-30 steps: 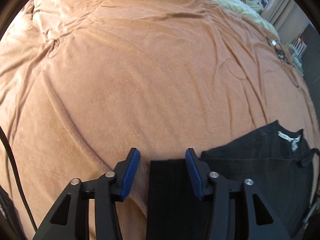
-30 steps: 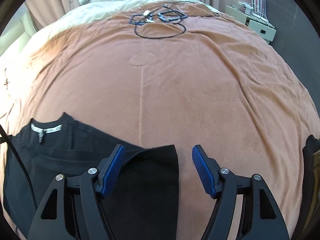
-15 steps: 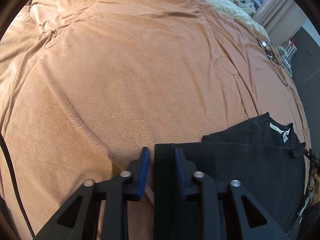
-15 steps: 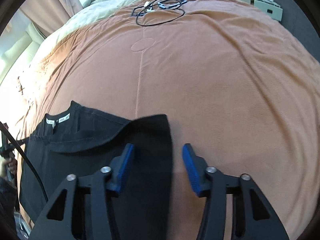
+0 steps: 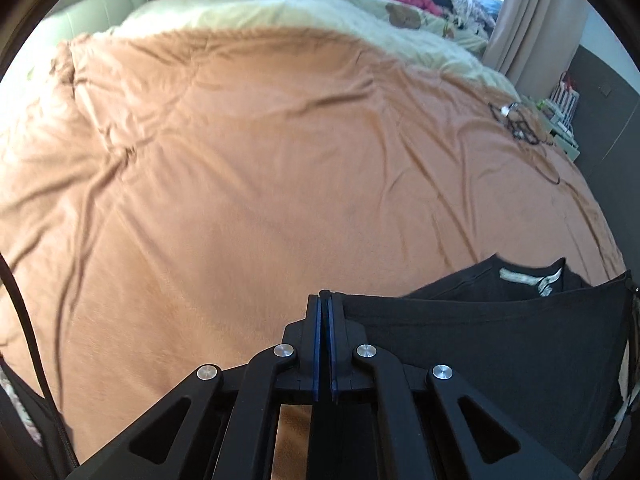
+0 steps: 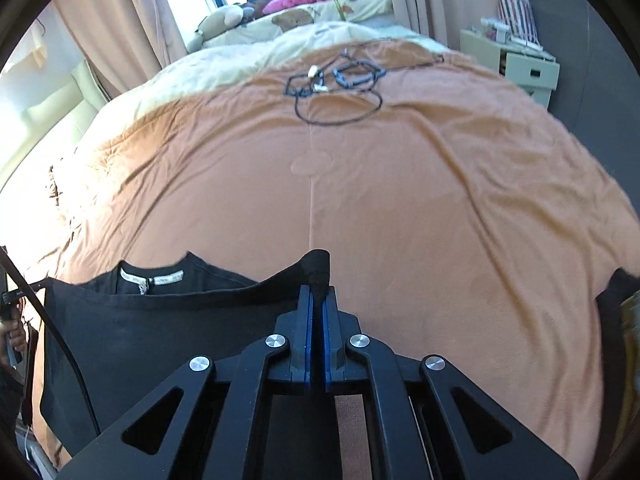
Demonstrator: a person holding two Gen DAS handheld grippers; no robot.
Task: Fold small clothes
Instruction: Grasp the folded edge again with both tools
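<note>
A black garment (image 5: 480, 344) with a white neck label lies at the near edge of an orange-brown blanket. My left gripper (image 5: 323, 300) is shut on its near left corner and holds that edge lifted. In the right wrist view the same garment (image 6: 160, 328) hangs to the left. My right gripper (image 6: 316, 292) is shut on its near right corner, which sticks up between the blue pads. The lifted edge stretches taut between the two grippers, above the collar.
The orange-brown blanket (image 6: 400, 200) covers the bed. A tangle of black cables (image 6: 336, 84) lies at its far end, also seen far right in the left wrist view (image 5: 520, 120). Pillows and plush toys sit beyond. A pale cabinet (image 6: 520, 64) stands to the right.
Both grippers closed on the garment's near corners and lifted them. The views tilted up, so the far end of the bed and the window now show.
</note>
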